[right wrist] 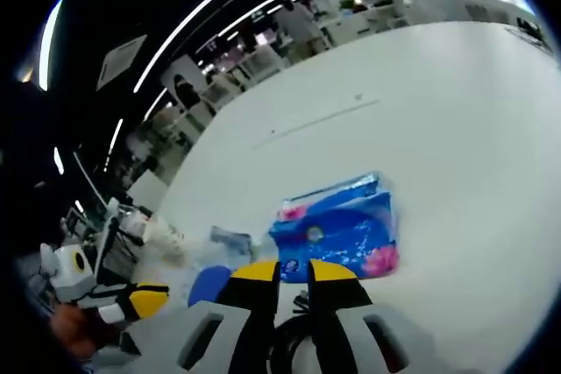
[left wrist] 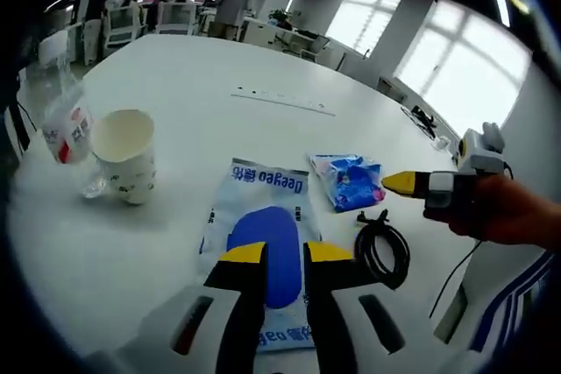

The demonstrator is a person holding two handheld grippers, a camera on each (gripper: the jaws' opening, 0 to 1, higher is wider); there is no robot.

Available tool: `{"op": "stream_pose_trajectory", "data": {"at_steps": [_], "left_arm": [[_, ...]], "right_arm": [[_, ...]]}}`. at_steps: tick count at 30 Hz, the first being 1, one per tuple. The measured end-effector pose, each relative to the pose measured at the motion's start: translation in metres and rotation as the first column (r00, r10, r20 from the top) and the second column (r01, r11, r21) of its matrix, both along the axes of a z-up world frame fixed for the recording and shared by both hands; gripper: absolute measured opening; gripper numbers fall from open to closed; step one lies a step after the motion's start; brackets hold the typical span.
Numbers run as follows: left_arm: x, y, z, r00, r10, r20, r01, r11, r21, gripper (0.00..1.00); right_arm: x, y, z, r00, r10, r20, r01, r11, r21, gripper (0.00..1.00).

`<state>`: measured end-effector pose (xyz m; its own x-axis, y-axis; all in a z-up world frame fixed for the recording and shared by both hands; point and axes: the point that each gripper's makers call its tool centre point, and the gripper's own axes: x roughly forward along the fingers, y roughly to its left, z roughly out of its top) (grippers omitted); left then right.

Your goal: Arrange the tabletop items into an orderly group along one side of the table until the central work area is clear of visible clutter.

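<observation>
Left gripper (left wrist: 285, 256) hangs right over the pale blue wet-wipes pack with the dark blue oval (left wrist: 263, 256), long axis running away from it. Its fingers are slightly parted, holding nothing. Right gripper (right wrist: 294, 271), also empty and narrowly open, faces the small blue flowered tissue packet (right wrist: 342, 229) lying just beyond, on the white bench (right wrist: 456, 111).

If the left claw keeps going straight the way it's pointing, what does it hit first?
Most likely the flat blue and white wipes pack lying on the white table right ahead of the left claw, though its height above the pack is unclear.
</observation>
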<state>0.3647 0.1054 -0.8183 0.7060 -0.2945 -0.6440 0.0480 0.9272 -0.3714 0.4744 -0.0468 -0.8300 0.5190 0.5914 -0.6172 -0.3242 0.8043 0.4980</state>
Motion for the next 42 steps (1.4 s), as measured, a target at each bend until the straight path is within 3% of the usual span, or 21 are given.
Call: {"op": "stream_pose_trajectory", "data": {"at_steps": [7, 14, 22, 26, 33, 42], "left_arm": [[-0.031, 0.0, 0.002, 0.999, 0.033, -0.002, -0.033, 0.999, 0.006, 0.12], [-0.059, -0.006, -0.004, 0.997, 0.068, -0.043, -0.069, 0.997, -0.017, 0.12], [-0.077, -0.002, -0.03, 0.985, 0.141, -0.1, -0.15, 0.985, -0.091, 0.12], [-0.083, -0.002, -0.035, 0.973, 0.189, -0.132, -0.205, 0.971, -0.122, 0.12], [-0.081, -0.008, -0.043, 0.958, 0.235, -0.164, -0.263, 0.95, -0.171, 0.12], [-0.079, -0.013, -0.049, 0.933, 0.298, -0.204, -0.34, 0.915, -0.216, 0.12]], "right_arm": [[-0.012, 0.018, 0.001, 0.999, 0.037, -0.002, -0.037, 0.999, -0.006, 0.1], [-0.018, 0.041, -0.002, 0.994, 0.109, -0.001, -0.109, 0.994, -0.02, 0.1], [-0.021, 0.062, -0.008, 0.976, 0.218, 0.012, -0.216, 0.973, -0.085, 0.11], [-0.009, 0.073, -0.01, 0.956, 0.293, 0.022, -0.288, 0.949, -0.126, 0.12], [-0.006, 0.088, -0.013, 0.897, 0.439, 0.044, -0.42, 0.88, -0.223, 0.16], [0.001, 0.095, -0.024, 0.862, 0.506, 0.034, -0.478, 0.834, -0.276, 0.19]]}}
